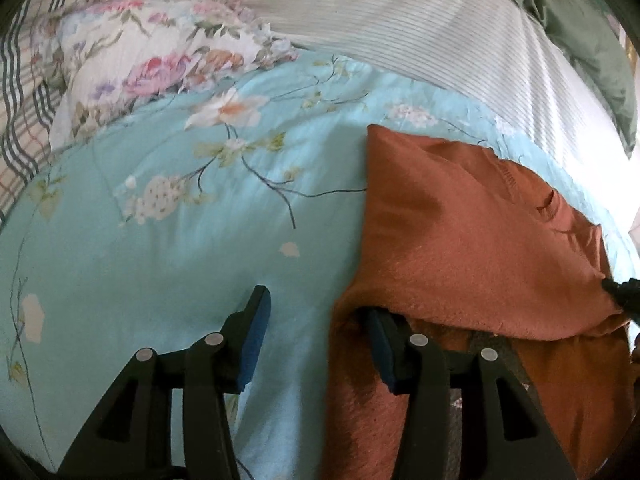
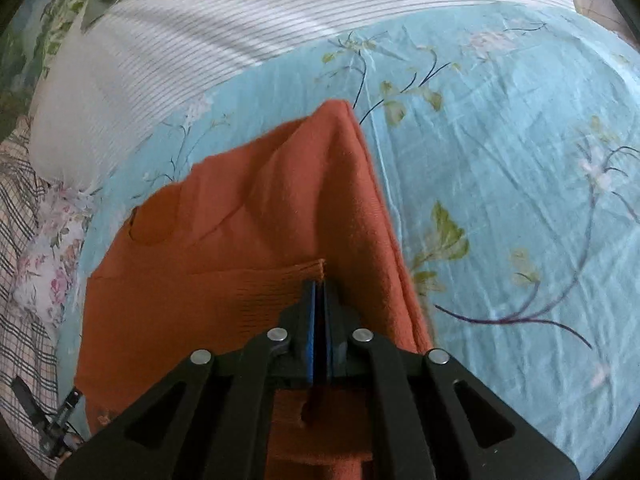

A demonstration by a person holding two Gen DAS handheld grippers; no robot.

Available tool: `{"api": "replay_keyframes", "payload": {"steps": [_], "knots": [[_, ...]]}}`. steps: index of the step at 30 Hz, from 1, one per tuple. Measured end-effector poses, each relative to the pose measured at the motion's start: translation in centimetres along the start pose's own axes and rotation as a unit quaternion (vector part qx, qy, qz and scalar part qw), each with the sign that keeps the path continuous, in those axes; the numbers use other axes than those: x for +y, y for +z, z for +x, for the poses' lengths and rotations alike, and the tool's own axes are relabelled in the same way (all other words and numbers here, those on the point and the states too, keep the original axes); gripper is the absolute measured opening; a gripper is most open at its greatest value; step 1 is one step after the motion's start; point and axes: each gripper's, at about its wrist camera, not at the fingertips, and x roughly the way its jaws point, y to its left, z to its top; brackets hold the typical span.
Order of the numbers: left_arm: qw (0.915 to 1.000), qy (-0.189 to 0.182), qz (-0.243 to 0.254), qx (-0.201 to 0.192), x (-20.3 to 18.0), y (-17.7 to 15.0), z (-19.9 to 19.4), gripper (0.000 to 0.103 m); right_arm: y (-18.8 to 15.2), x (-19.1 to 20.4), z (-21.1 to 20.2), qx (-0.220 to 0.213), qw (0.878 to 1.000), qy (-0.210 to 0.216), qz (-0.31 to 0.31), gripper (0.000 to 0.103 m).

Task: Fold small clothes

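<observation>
A rust-orange knit garment point(image 1: 460, 240) lies partly folded on a light blue floral quilt point(image 1: 180, 220). My left gripper point(image 1: 316, 316) is open at the garment's left edge; its right finger point(image 1: 384, 344) is tucked under the raised cloth and its left finger rests over bare quilt. In the right wrist view the garment point(image 2: 240, 220) is lifted into a fold, and my right gripper point(image 2: 319, 288) is shut on its ribbed hem. The right gripper's tip also shows at the right edge of the left wrist view point(image 1: 624, 292), pulling the cloth.
A floral pillow point(image 1: 132, 60) and a plaid cloth point(image 1: 24, 100) lie at the far left. A white striped sheet point(image 1: 440, 28) and a green cloth point(image 1: 592, 40) lie beyond the quilt. The quilt point(image 2: 520, 200) stretches to the right of the garment.
</observation>
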Motion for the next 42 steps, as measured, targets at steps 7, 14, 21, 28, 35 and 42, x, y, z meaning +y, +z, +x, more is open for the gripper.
{"api": "replay_keyframes", "payload": {"steps": [7,14,21,28,35,42], "knots": [[0.9999,0.008,0.005,0.008,-0.3,-0.2,0.3,0.052,-0.6,4.7,-1.9,0.004,0.995,0.083,-0.062,0.006],[0.9996,0.001,0.012,0.025,0.0,-0.8,-1.4,0.051,-1.5,3.4,1.4,0.063,0.995,0.051,-0.056,0.010],[0.9971,-0.054,0.030,0.045,0.7,-4.5,-5.7,0.057,-3.8,-1.0,-6.8,0.006,0.995,0.089,-0.040,0.011],[0.9923,-0.091,0.047,0.069,0.7,-9.2,-9.0,0.058,-10.2,-5.1,-9.4,0.034,0.994,0.105,-0.008,0.011],[0.9887,-0.104,0.065,0.086,0.3,-13.1,-11.8,0.064,-13.9,-4.5,-8.1,0.060,0.990,0.128,-0.012,0.011],[0.9843,-0.120,0.062,0.114,0.4,-16.7,-12.9,0.067,-15.2,-4.2,-8.3,0.065,0.984,0.163,-0.004,0.011]]}}
